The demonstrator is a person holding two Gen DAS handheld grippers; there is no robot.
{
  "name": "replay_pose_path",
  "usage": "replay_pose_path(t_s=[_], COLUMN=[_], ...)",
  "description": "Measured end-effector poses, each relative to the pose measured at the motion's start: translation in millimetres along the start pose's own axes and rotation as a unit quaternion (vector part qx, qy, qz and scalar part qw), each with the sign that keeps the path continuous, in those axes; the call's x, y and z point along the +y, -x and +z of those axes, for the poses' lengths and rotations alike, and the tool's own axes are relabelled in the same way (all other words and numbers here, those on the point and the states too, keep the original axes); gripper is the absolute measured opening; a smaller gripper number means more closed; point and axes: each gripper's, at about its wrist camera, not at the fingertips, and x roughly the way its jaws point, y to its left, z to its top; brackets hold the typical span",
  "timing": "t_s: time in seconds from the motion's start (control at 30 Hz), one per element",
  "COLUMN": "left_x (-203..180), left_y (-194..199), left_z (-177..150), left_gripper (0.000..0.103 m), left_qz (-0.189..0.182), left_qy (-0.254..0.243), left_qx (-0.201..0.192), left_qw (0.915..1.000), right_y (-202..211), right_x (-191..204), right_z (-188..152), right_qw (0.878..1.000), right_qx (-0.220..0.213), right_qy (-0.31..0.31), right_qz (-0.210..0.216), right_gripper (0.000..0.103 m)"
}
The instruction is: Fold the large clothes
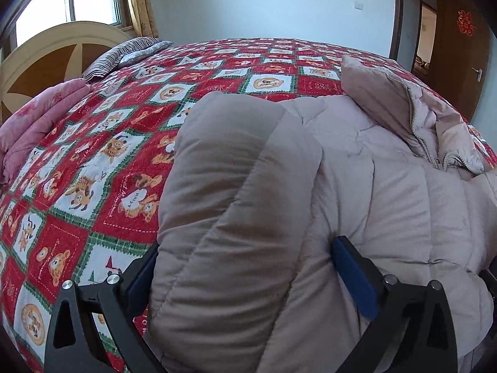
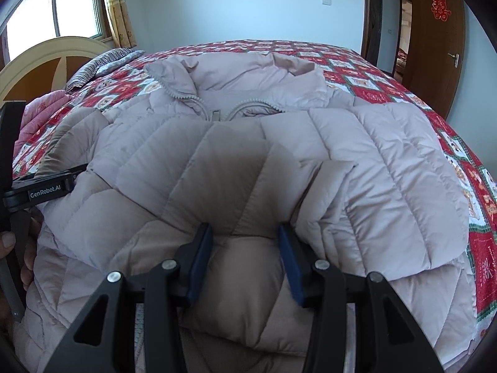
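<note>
Here the pale pink quilted puffer jacket (image 2: 248,161) lies spread on the bed, front up, its half-open zipper (image 2: 214,110) and collar (image 2: 174,77) at the far end from the right gripper (image 2: 245,248). A thick fold of its padding bulges up directly between that gripper's blue-padded fingers (image 2: 202,258), which press into the fold from both sides at a moderate gap, so the fabric is pinched there. To the left of this tool, the left gripper (image 1: 245,267) straddles a bulky padded roll of the same jacket, probably a sleeve; its fingers (image 1: 354,279) stand wide apart, one against each flank of the roll, gripping it. Ahead and to the right of that tool the collar stands up. Beneath the jacket stretches the red patchwork bedspread (image 1: 102,168) with cartoon cats. Farther ahead and left lie a folded pink blanket (image 1: 34,124), a striped pillow (image 1: 124,54) and the wooden headboard (image 1: 46,59). A brown door (image 2: 435,40) stands far right.
</note>
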Motion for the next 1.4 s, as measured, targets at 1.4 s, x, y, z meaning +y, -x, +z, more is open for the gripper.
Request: replay_pose_path(t_s=[1.4], left_x=[-94], left_y=[17], left_z=[4], left_gripper=[0.102], left_qz=[0.029], left_qy=[-0.116], left_qx=[-0.039], left_qw=[0.992], right_y=[-17], right_x=[-99], right_z=[25], right_qw=[0.992], right_qx=[0.006], right_qy=[-0.059], right_qz=[-0.112], right_gripper=[0.067])
